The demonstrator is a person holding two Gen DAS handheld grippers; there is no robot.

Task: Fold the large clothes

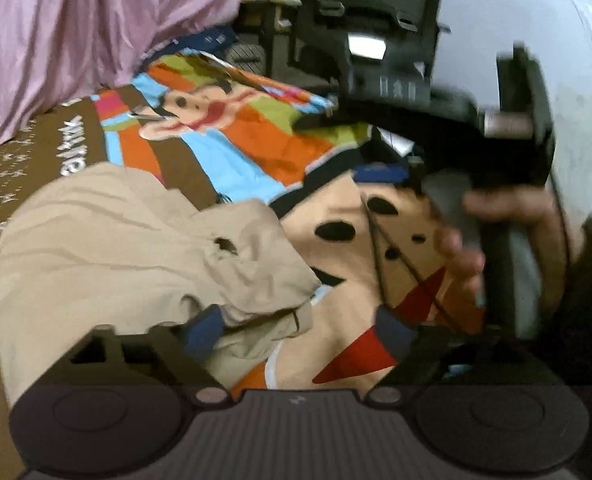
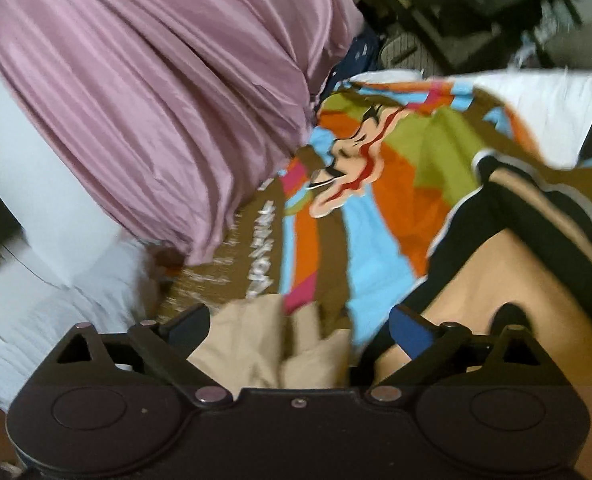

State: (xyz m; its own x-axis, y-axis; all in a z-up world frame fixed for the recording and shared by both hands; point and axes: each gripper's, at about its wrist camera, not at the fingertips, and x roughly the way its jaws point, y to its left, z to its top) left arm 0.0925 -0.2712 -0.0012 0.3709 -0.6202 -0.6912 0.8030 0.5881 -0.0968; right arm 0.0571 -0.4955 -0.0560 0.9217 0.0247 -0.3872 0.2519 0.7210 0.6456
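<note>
Left gripper (image 1: 296, 332): jaws spread wide, holding nothing; its blue-padded fingertips (image 1: 204, 330) sit apart, the left pad touching the near edge of the beige cloth, the right pad over the cartoon print.
Right gripper (image 2: 299, 330): jaws likewise wide apart, nothing clamped; beige cloth lies between and below the fingers, though motion blur hides whether either pad touches it.
Right gripper seen from the left wrist (image 1: 491, 128): raised above the bed at the right, gripped by the person's hand (image 1: 507, 240); from this angle its jaw state cannot be made out.
Beige garment (image 1: 136, 248): crumpled in a loose heap on the bedsheet, just ahead of the left gripper; folds and a small dark opening show near its middle. In the right wrist view a bunched part of it (image 2: 264, 344) sits right at the gripper's mouth.
Cartoon bedsheet (image 1: 236, 140): brightly coloured, orange, blue, green and brown bands with printed faces, spread under the garment.
Pink satin cloth (image 2: 156, 100): hangs in pleats at the far left, beyond the sheet.
Dark furniture (image 1: 367, 8): behind the bed, blurred.
</note>
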